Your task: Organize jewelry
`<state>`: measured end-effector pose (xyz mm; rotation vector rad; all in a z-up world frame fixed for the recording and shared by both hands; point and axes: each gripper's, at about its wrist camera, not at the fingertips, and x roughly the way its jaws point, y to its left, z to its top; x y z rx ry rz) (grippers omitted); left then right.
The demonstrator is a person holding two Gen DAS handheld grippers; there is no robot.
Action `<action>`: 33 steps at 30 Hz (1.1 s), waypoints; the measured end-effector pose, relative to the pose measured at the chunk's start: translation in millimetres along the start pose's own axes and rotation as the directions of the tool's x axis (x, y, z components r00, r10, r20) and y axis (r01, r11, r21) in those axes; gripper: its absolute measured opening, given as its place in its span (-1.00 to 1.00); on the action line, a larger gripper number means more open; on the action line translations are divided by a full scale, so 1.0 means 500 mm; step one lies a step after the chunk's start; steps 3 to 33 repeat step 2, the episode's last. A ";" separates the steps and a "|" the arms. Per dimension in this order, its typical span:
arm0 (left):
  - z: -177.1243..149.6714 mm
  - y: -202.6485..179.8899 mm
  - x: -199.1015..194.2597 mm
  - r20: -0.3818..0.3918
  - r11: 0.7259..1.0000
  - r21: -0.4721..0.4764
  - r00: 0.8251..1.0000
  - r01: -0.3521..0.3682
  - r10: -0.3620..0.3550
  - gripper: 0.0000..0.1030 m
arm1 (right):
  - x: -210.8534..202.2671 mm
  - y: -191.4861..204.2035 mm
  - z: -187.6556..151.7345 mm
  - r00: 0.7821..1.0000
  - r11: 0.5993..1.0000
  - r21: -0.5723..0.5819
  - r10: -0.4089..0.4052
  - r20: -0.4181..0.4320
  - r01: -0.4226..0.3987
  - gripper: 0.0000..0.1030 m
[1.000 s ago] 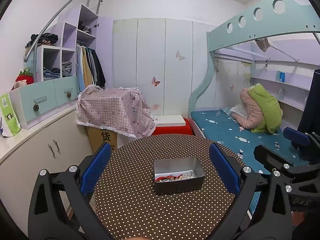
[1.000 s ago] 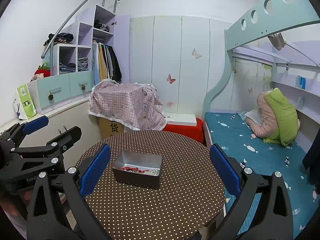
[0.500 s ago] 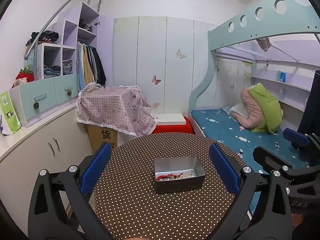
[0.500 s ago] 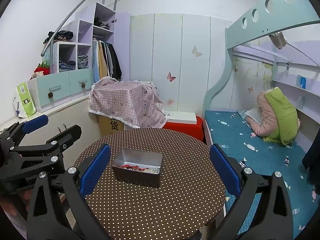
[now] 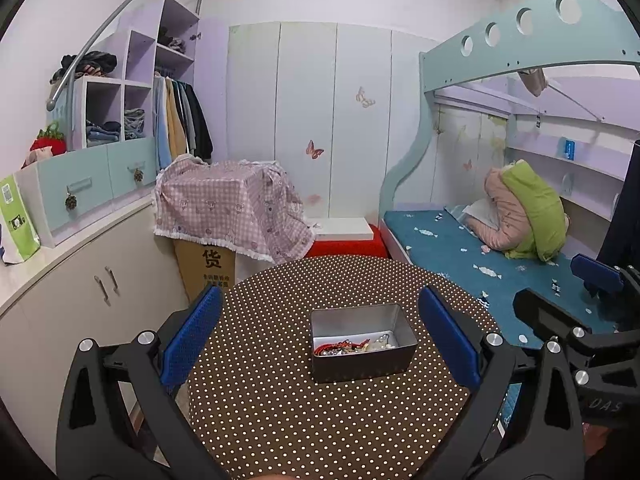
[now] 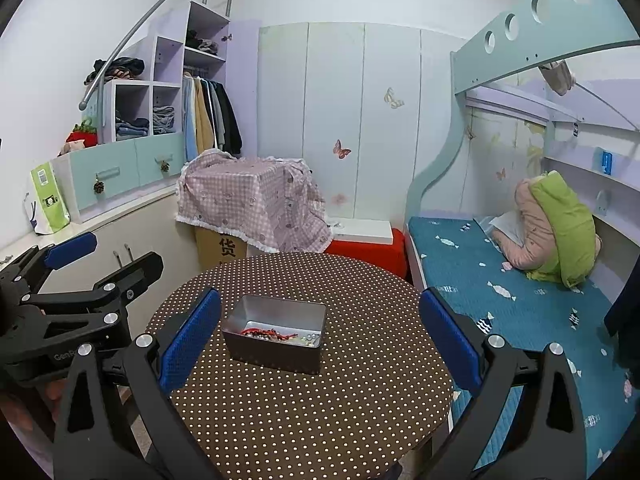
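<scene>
A round worktop (image 5: 280,400) in brown white-dotted cloth carries one open rectangular grey metal tin (image 5: 362,362) near its middle.

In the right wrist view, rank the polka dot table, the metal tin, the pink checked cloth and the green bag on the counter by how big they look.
1. polka dot table
2. pink checked cloth, though it sits farther back
3. metal tin
4. green bag, farther off near the fisheye edge, so its place below the tin is unsure

left gripper (image 5: 320,344) spread wide, right gripper (image 6: 320,344) likewise
</scene>
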<state>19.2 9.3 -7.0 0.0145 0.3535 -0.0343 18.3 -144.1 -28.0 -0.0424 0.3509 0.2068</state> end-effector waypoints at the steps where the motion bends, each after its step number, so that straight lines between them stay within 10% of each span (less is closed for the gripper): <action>1: -0.002 0.001 0.005 -0.006 1.000 -0.001 1.000 -0.003 0.003 0.90 | 0.001 -0.001 0.001 1.000 1.000 0.002 -0.001 -0.002 0.001 0.85; 33: -0.003 0.002 0.011 -0.011 1.000 -0.003 1.000 -0.006 0.006 0.90 | 0.004 -0.003 0.001 1.000 1.000 0.005 -0.001 -0.006 0.001 0.85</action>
